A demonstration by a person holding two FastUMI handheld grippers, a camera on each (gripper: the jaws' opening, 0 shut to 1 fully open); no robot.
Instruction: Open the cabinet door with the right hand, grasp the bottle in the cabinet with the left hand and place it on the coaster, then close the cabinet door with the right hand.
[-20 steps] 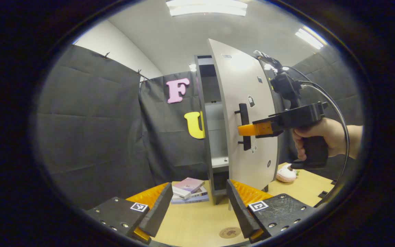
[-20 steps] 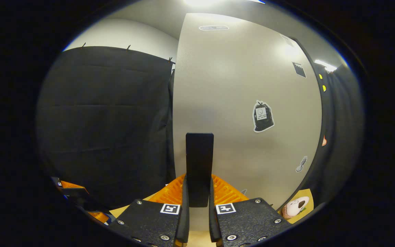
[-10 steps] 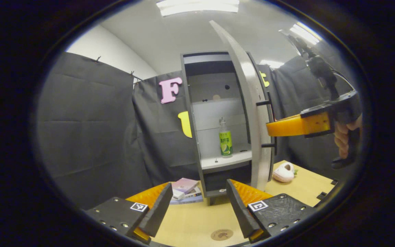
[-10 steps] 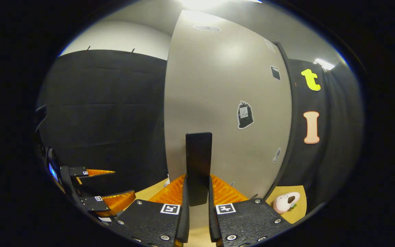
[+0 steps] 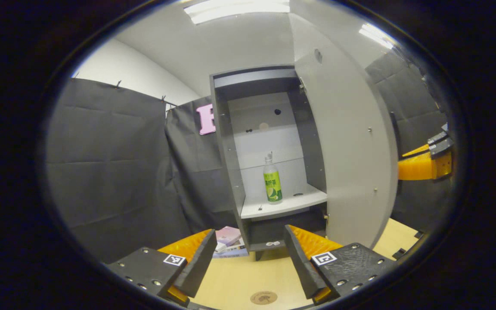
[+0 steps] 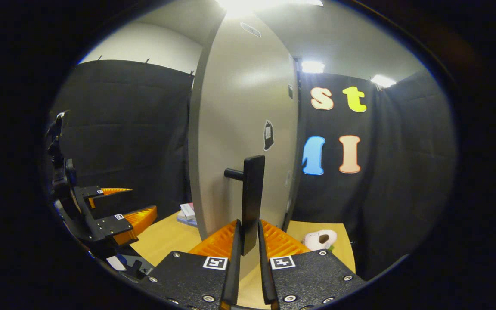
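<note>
Light wood table (image 5: pixel 235 280) carries everything. On it: grey cabinet (image 5: pixel 224 146), standing on short feet toward back; small stack of books (image 5: pixel 227 242) just left of cabinet base; round brown coaster (image 5: pixel 263 297) near front edge, well apart from cabinet; pink-white plush toy (image 6: pixel 320 239) on table right of open door. Inside cabinet, white shelf (image 5: pixel 282 206) holds 1 bottle (image 5: pixel 272 180), upright, green label, toward shelf left-centre.

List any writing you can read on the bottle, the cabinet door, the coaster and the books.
Clear plastic bottle with a green label: print too small to read.
Black sticker on the grey cabinet door: blurred, unreadable.
Round brown coaster: dark mark, no legible words.
Stacked books: covers too small to read.
</note>
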